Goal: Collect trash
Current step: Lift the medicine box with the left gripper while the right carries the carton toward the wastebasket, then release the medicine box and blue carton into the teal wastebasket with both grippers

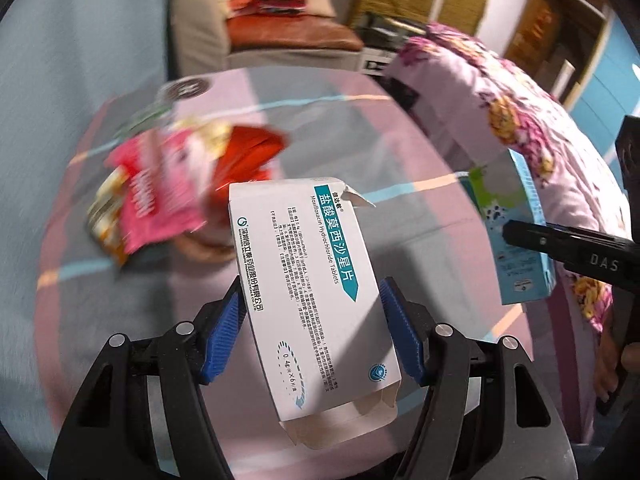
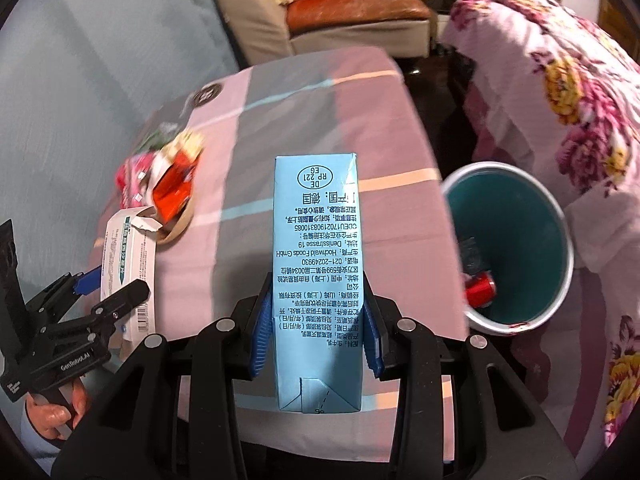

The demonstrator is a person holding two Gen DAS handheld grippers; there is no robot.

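My left gripper [image 1: 310,312] is shut on a white medicine box [image 1: 308,280] with teal print, held above the table; it also shows in the right wrist view [image 2: 128,264]. My right gripper [image 2: 316,320] is shut on a light blue milk carton [image 2: 316,264], held above the table; the carton shows in the left wrist view [image 1: 516,232]. A pile of red and pink snack wrappers [image 1: 176,192] lies on the table at the far left, also in the right wrist view [image 2: 164,180]. A teal bin [image 2: 516,248] with a white rim stands right of the table and holds a red can [image 2: 480,290].
The table [image 2: 320,92] has a pink and grey checked cloth. A floral quilt [image 2: 560,100] lies to the right beside the bin. A sofa [image 2: 340,20] with clutter stands behind. A dark round lid [image 2: 206,94] lies at the table's far left corner.
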